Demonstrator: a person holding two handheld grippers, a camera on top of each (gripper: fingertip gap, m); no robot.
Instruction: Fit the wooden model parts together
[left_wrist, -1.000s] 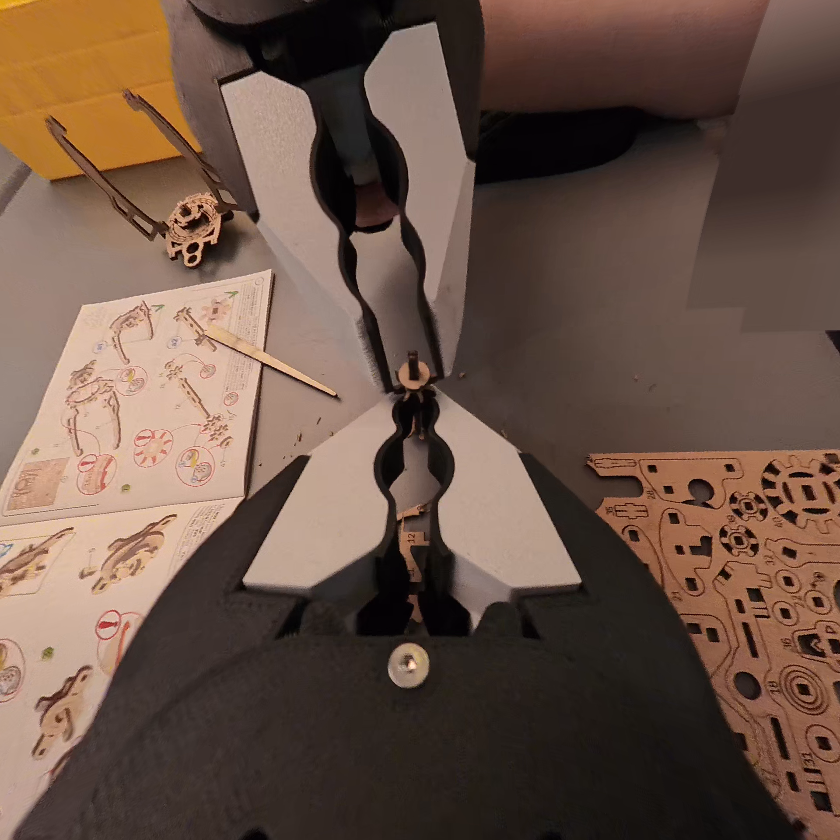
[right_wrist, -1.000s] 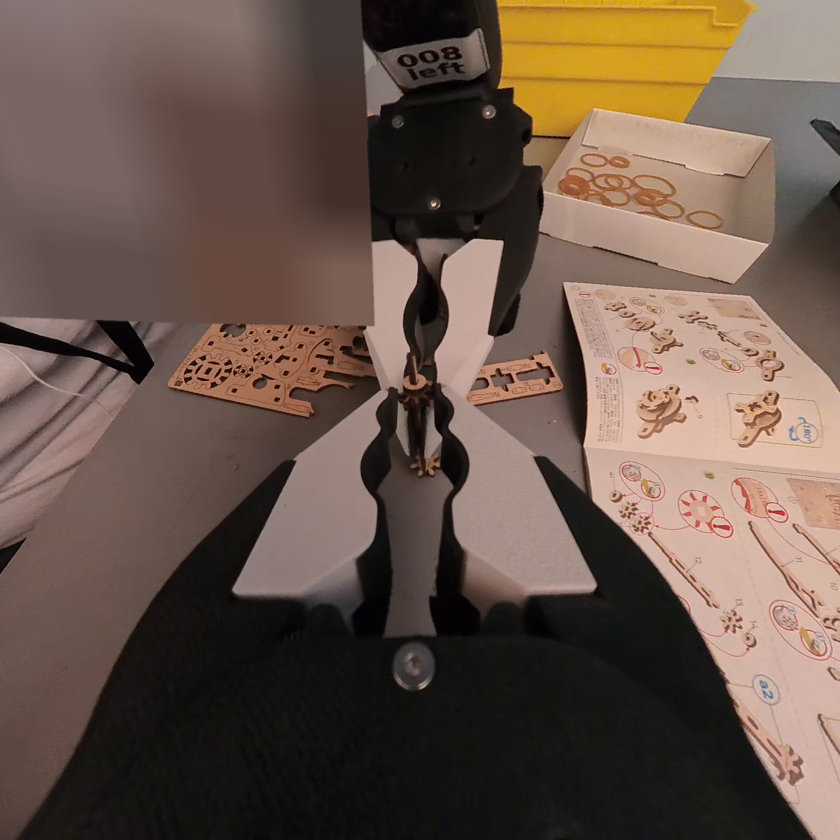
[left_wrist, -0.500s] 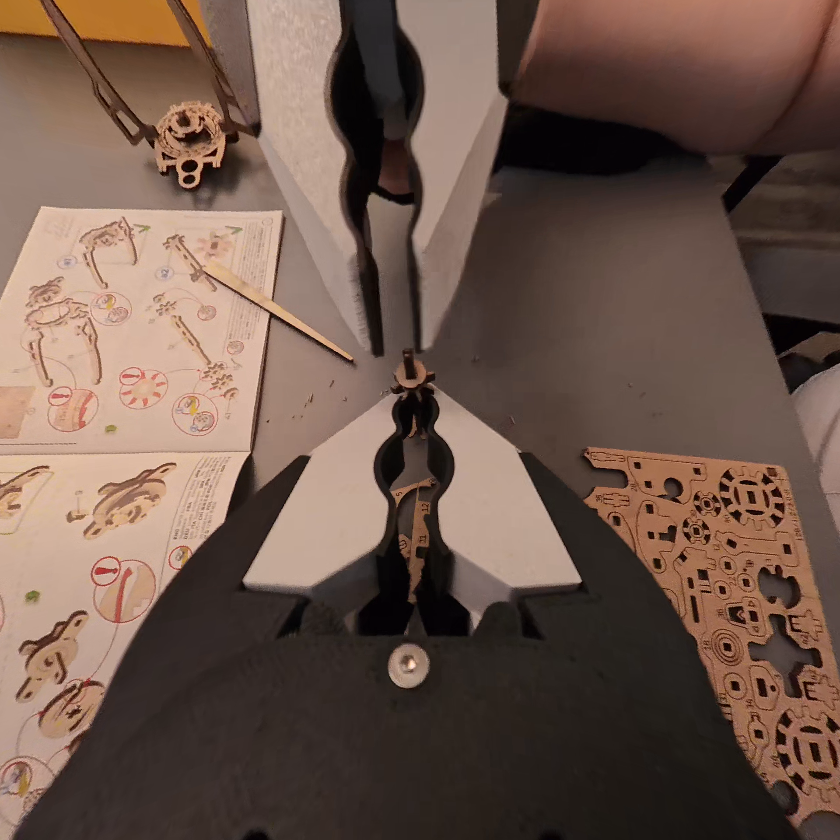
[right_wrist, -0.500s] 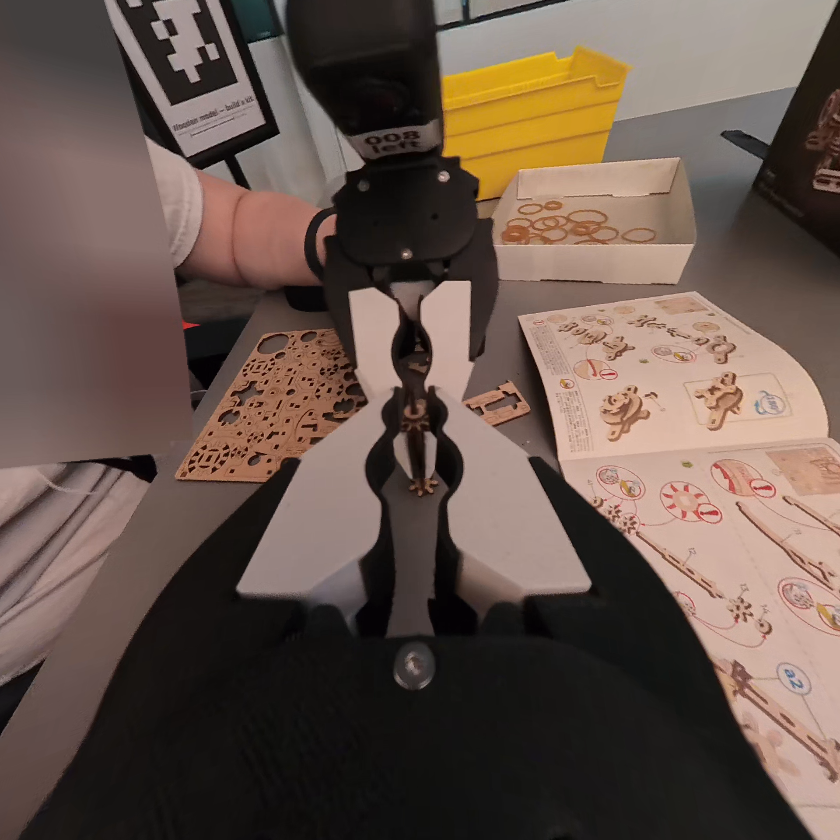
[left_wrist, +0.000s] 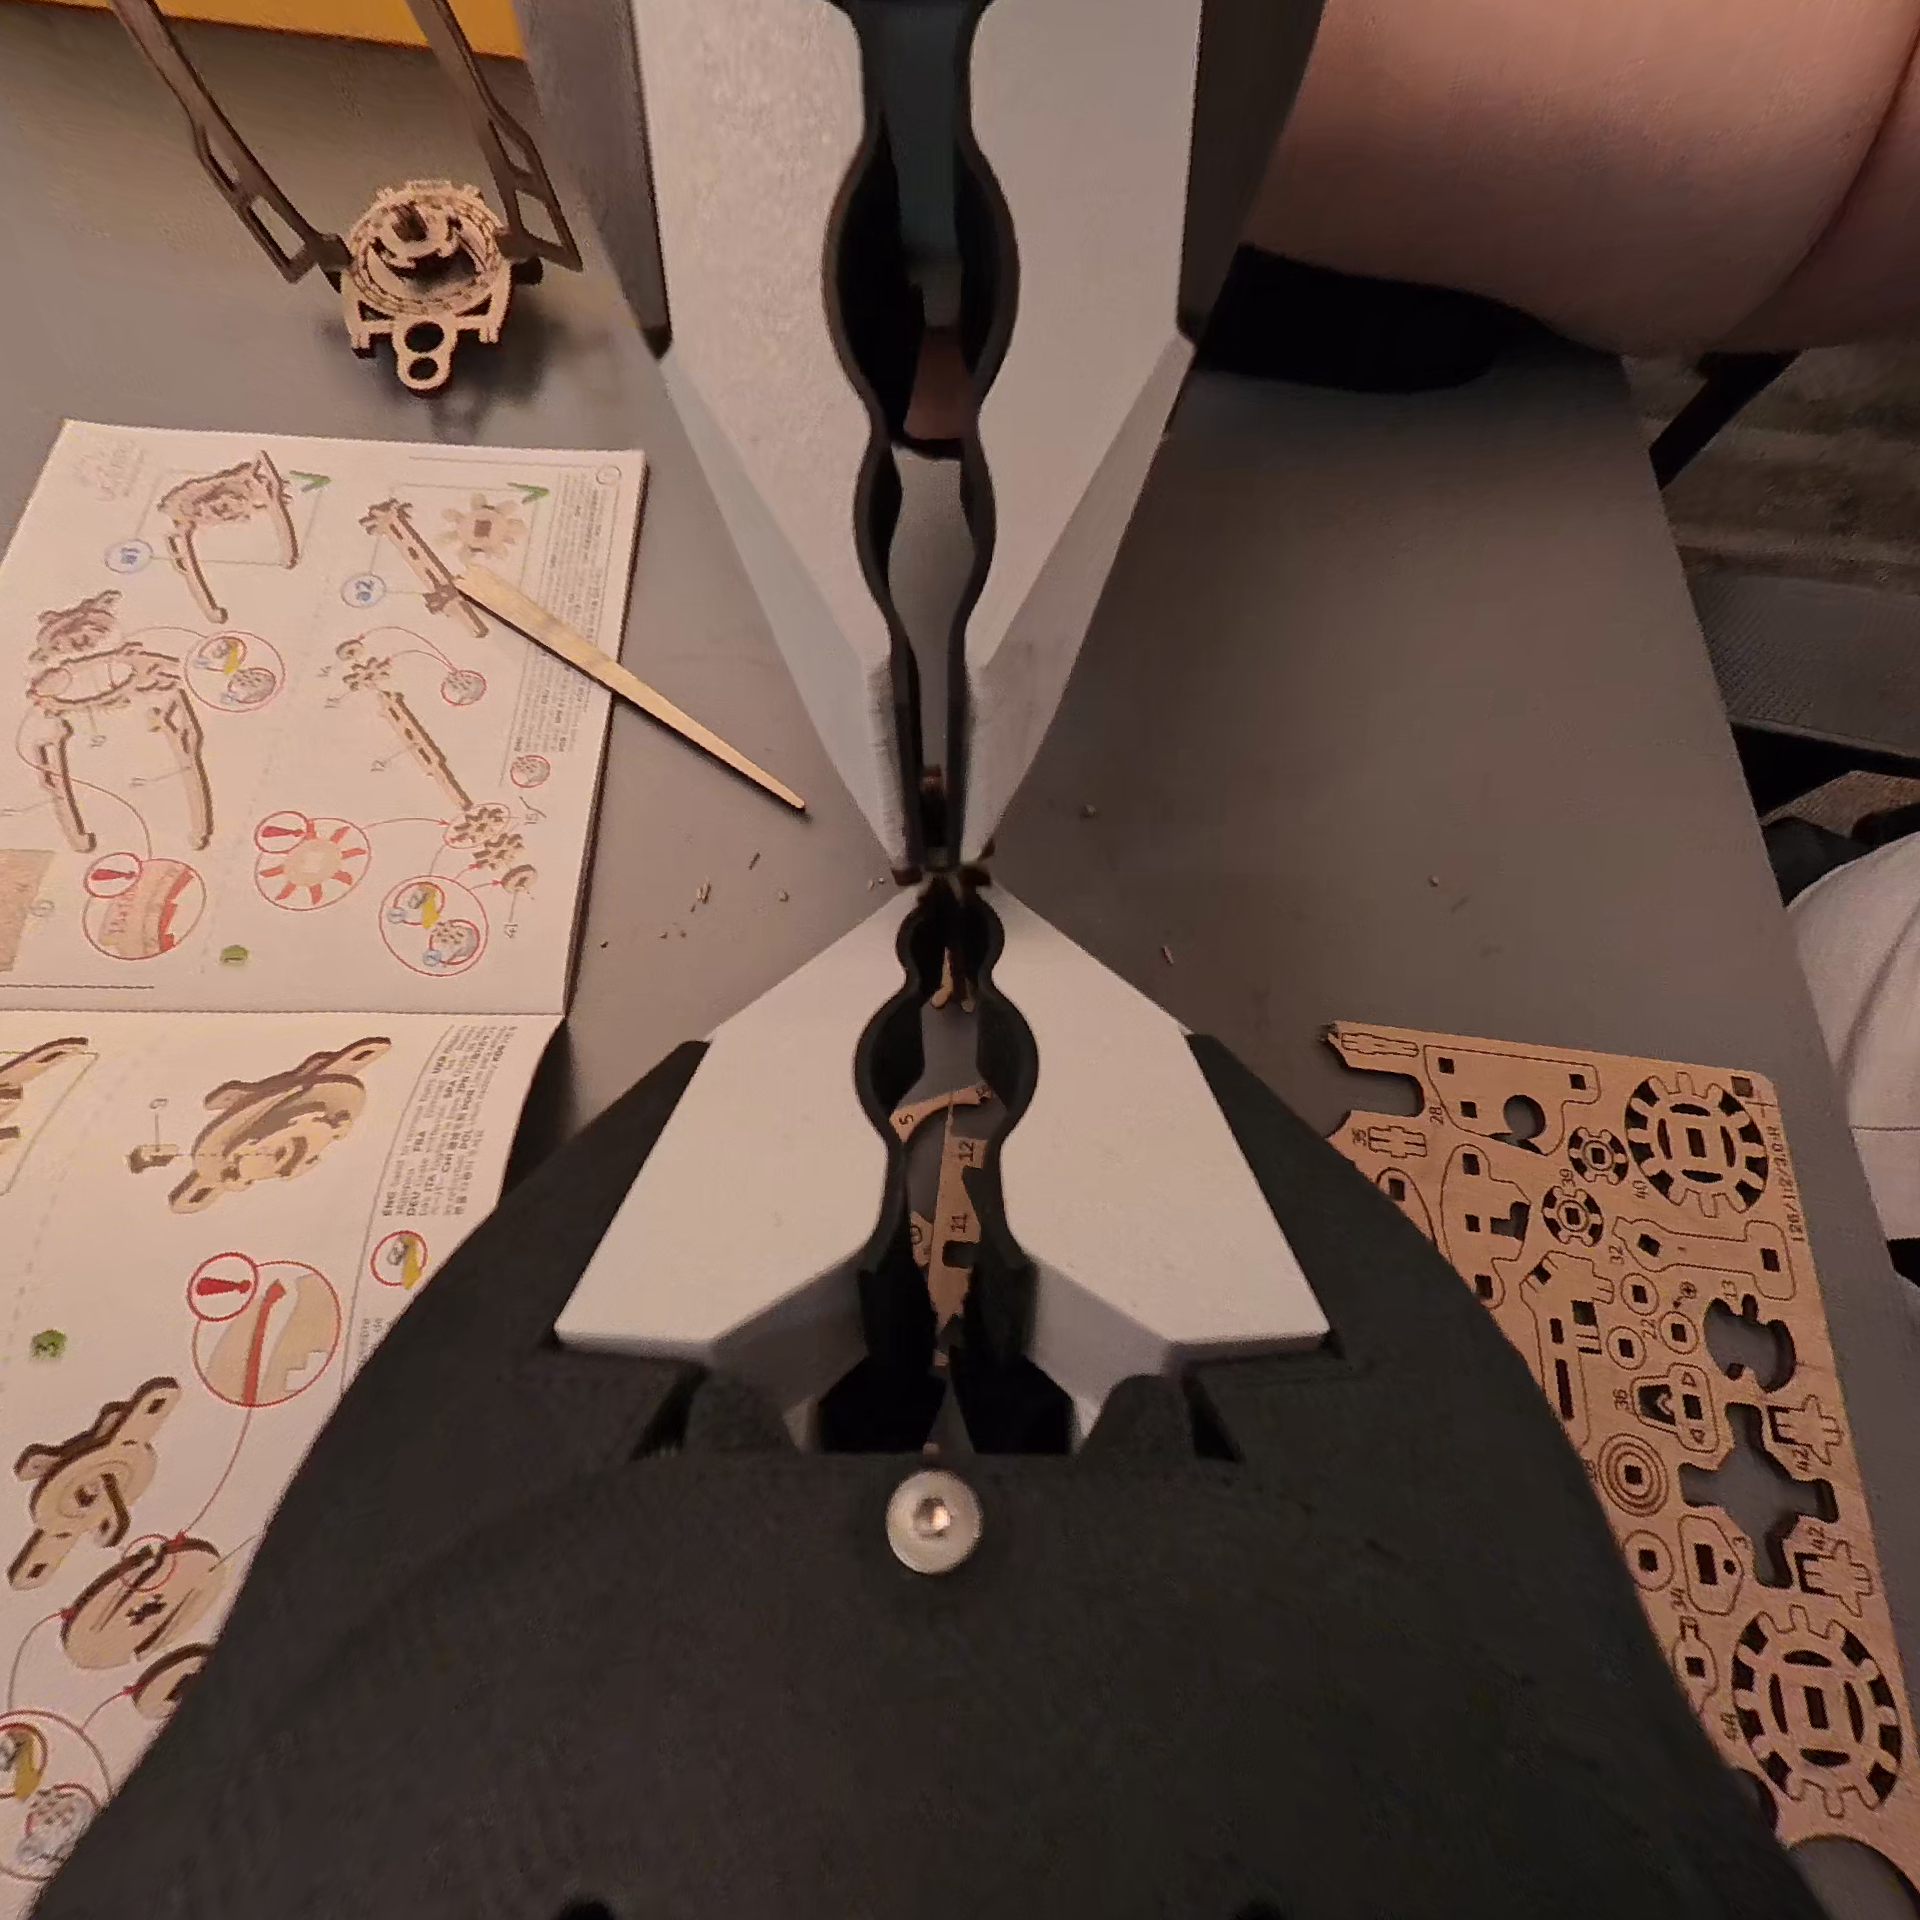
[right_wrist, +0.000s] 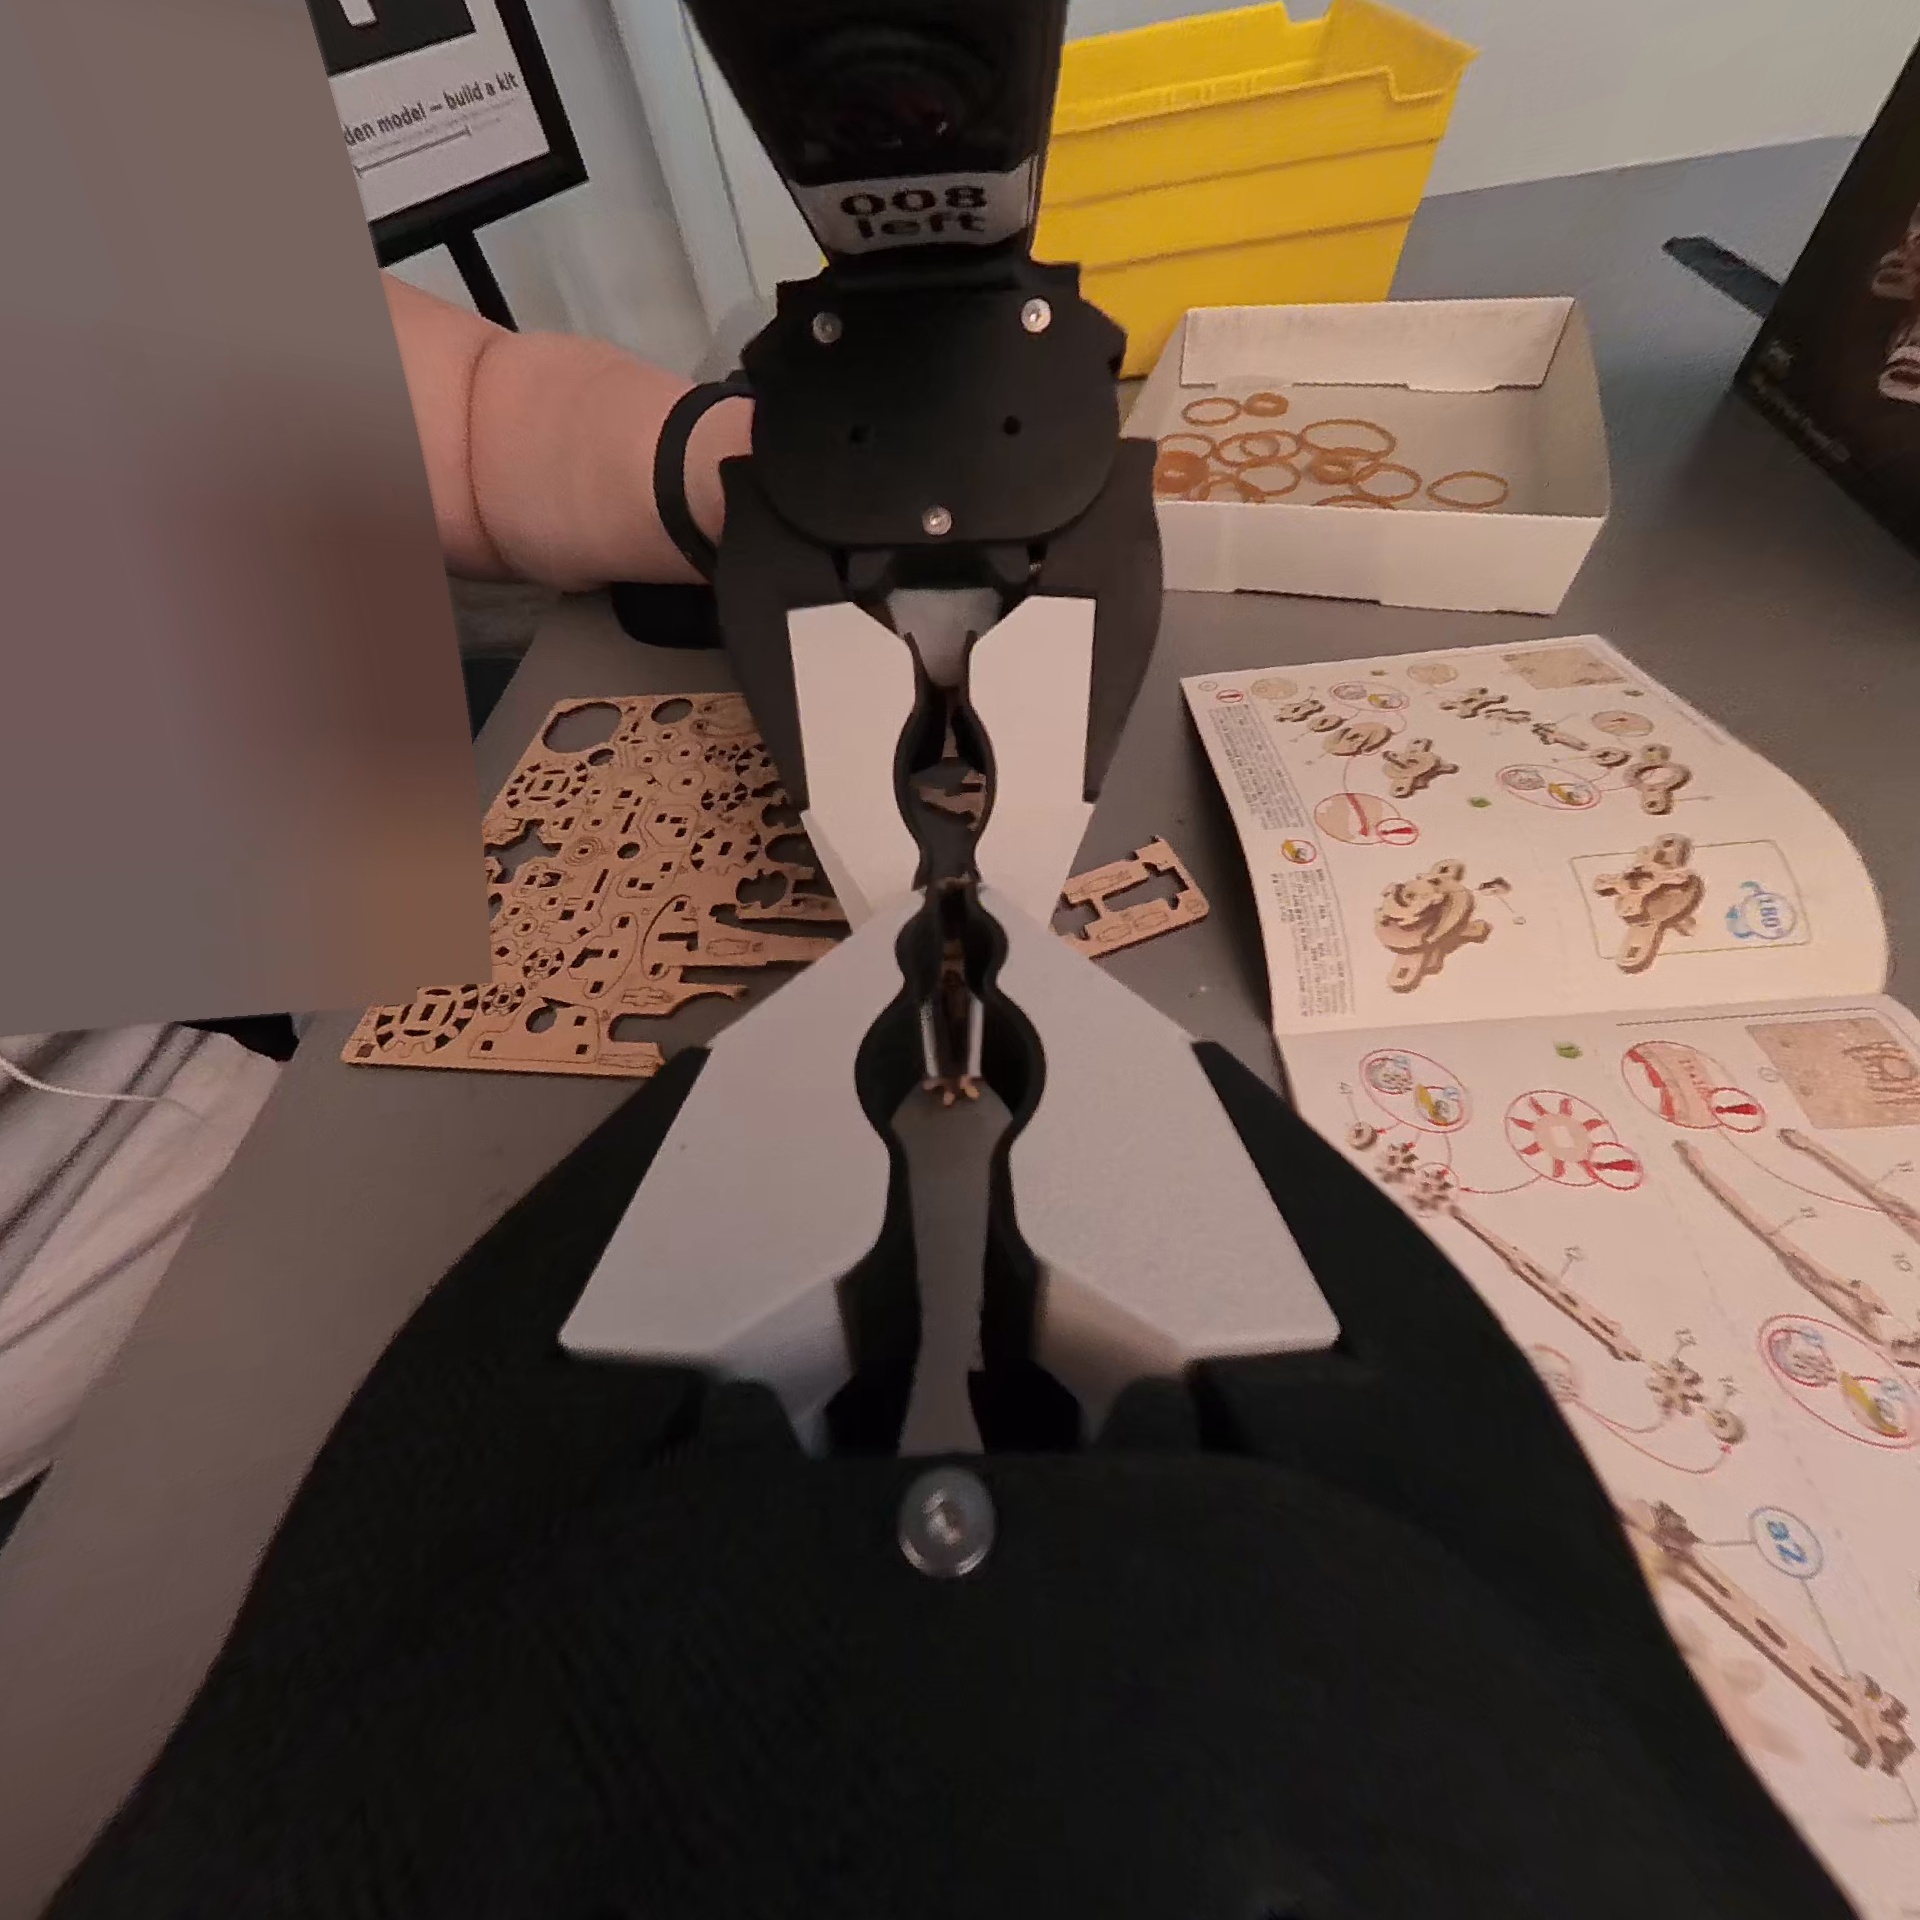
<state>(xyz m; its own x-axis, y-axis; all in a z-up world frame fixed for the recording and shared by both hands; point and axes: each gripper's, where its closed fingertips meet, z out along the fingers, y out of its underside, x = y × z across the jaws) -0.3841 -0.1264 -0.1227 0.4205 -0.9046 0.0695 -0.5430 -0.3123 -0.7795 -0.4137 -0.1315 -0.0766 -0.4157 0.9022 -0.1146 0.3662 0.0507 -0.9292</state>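
Note:
A small wooden axle with toothed gears (left_wrist: 951, 961) sits clamped between the fingers of my left gripper (left_wrist: 940, 899), which is shut on it above the grey table. My right gripper (left_wrist: 932, 847) comes from the far side, tip to tip with the left. Its jaws are closed around the axle's dark pin (left_wrist: 932, 795). In the right wrist view the axle (right_wrist: 951, 997) runs back between the fingers of my right gripper (right_wrist: 951, 904), with a tiny gear (right_wrist: 951, 1089) at its near end. The left gripper (right_wrist: 948, 868) faces it there.
A laser-cut wooden parts sheet (left_wrist: 1621, 1351) lies right, an open instruction booklet (left_wrist: 260, 727) left with a thin wooden stick (left_wrist: 623, 681) on it. A part-built model (left_wrist: 421, 270) stands beyond. A white box of rubber bands (right_wrist: 1382, 457), yellow bin (right_wrist: 1236, 156) and person's forearm (left_wrist: 1558, 156) are near. Across from one pair of fingers to the other is roughly 5 cm. From the left gripper's tips to the part-built model (left_wrist: 421, 270) is close to 20 cm.
Half a second ago the right gripper stood slightly open and a little back from the axle. It has moved in and closed on the pin, so the two grippers now meet tip to tip.

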